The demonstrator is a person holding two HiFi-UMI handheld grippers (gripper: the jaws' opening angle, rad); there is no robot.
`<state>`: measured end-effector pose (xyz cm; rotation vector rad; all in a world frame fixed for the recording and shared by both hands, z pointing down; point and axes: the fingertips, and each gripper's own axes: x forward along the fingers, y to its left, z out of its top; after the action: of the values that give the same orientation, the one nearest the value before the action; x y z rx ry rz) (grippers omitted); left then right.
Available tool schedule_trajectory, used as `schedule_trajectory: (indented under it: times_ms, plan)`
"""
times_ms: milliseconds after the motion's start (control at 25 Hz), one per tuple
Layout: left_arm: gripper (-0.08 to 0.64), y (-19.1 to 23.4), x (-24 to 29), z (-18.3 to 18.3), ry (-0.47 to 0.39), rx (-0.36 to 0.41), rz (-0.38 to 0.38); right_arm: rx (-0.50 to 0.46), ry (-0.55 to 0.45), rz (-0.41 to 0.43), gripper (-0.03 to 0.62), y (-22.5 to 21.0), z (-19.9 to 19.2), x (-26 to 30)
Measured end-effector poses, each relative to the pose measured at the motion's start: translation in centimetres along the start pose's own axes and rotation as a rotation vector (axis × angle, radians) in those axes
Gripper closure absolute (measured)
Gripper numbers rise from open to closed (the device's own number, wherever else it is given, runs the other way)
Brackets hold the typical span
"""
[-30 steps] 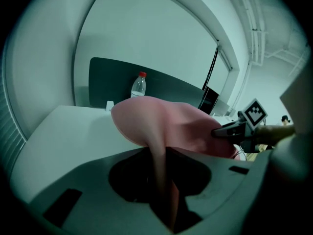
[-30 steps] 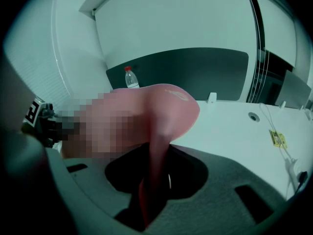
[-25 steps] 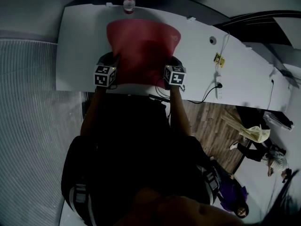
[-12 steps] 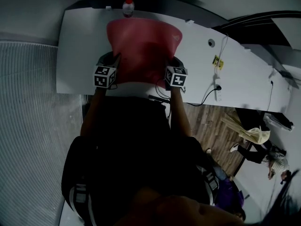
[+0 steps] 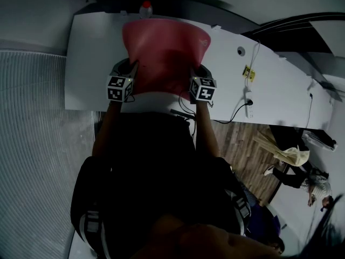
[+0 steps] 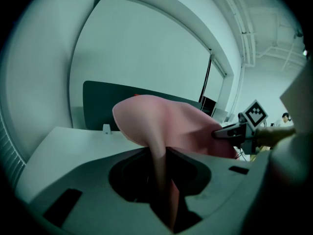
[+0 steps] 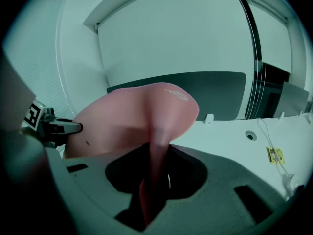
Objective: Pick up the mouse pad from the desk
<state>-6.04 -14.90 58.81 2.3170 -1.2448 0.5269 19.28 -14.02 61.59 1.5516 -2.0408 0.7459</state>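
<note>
A large pink mouse pad (image 5: 161,53) hangs in the air over the white desk (image 5: 86,53), sagging between my two grippers. My left gripper (image 5: 129,72) is shut on the pad's near left edge, where the pad (image 6: 166,126) runs pinched down between the jaws. The near right edge is clamped by my right gripper (image 5: 193,75), and the mouse pad (image 7: 142,121) rises from its jaws with a small white logo near the far corner. From the left gripper view, the right gripper (image 6: 230,130) shows across the pad.
A bottle with a red cap (image 5: 145,7) stands at the desk's far edge, partly behind the pad. A cable and a power strip (image 5: 249,100) lie on the desk's right part, with a round cable hole (image 5: 240,50). A dark partition (image 7: 205,87) backs the desk.
Both grippers have risen a little with the pad, whose far edge now covers more of the bottle.
</note>
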Motion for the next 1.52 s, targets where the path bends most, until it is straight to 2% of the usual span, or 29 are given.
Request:
schedule_trajectory:
  times_ms: [760,1520]
  plan:
    - [0.476,-0.1,-0.9,3.6,-0.091,0.025,0.005,-0.020,-0.100,0.002,0.518,0.6,4.3,-1.8]
    - [0.476,-1.0,-4.1,9.7,-0.250,0.076,0.021,-0.039,-0.272,-0.005,0.528,1.6,10.4,-5.8]
